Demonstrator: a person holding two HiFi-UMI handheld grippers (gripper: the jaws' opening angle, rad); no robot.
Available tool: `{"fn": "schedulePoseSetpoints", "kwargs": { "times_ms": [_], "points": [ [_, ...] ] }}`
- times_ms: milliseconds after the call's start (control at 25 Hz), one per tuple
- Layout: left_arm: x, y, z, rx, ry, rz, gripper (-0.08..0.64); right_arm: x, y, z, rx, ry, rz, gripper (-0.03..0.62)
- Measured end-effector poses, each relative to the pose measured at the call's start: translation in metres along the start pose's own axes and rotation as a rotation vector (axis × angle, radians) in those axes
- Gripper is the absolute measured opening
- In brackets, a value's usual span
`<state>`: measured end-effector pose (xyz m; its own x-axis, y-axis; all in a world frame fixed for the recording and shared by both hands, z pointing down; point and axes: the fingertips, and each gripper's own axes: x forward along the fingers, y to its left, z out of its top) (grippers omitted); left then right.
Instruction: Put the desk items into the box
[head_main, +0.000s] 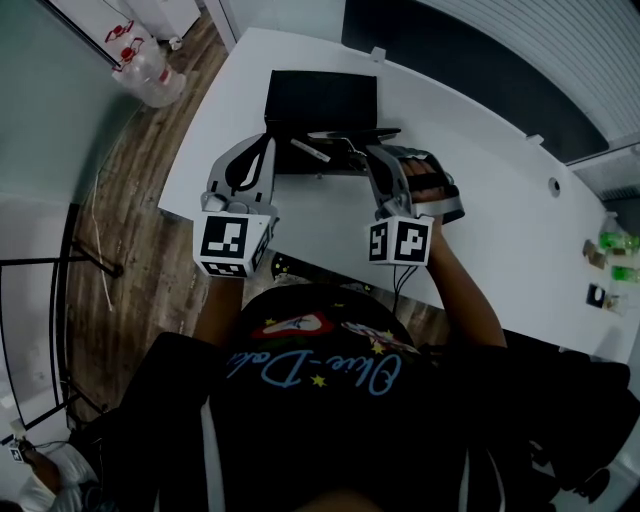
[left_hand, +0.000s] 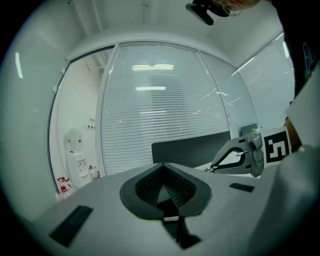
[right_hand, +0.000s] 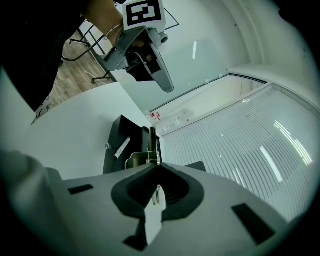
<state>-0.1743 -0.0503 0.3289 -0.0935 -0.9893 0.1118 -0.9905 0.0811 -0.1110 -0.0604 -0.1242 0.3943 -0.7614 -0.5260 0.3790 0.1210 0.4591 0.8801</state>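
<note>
Head view: black rectangular box (head_main: 320, 100)

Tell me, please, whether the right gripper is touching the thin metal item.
Touching. The right gripper view shows the right gripper closed on the thin metal item, which sticks out beyond its tips.

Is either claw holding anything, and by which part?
The right claw pinches a slim dark-and-metal item by its near end; what it is I cannot tell. The left claw is shut on nothing.
</note>
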Motion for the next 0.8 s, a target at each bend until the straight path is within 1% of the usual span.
{"fn": "schedulePoseSetpoints", "kwargs": {
  "times_ms": [200, 440, 600, 800],
  "points": [
    [-0.004, 0.008, -0.003, -0.030, -0.010, -0.016, 0.006, 0.003, 0.013, 0.009, 0.010, 0.025, 0.019, 0.015],
    [-0.009, 0.023, -0.012, -0.062, -0.003, -0.028, 0.006, 0.011, 0.023, 0.020, 0.016, 0.050, 0.031, 0.015],
    [-0.011, 0.032, -0.015, -0.039, -0.003, -0.049, 0.006, 0.016, 0.028, 0.024, 0.025, 0.067, 0.041, 0.015],
    [-0.012, 0.046, -0.014, -0.035, -0.012, -0.056, 0.006, 0.025, 0.035, 0.026, 0.032, 0.090, 0.046, 0.015]
  ]
}}
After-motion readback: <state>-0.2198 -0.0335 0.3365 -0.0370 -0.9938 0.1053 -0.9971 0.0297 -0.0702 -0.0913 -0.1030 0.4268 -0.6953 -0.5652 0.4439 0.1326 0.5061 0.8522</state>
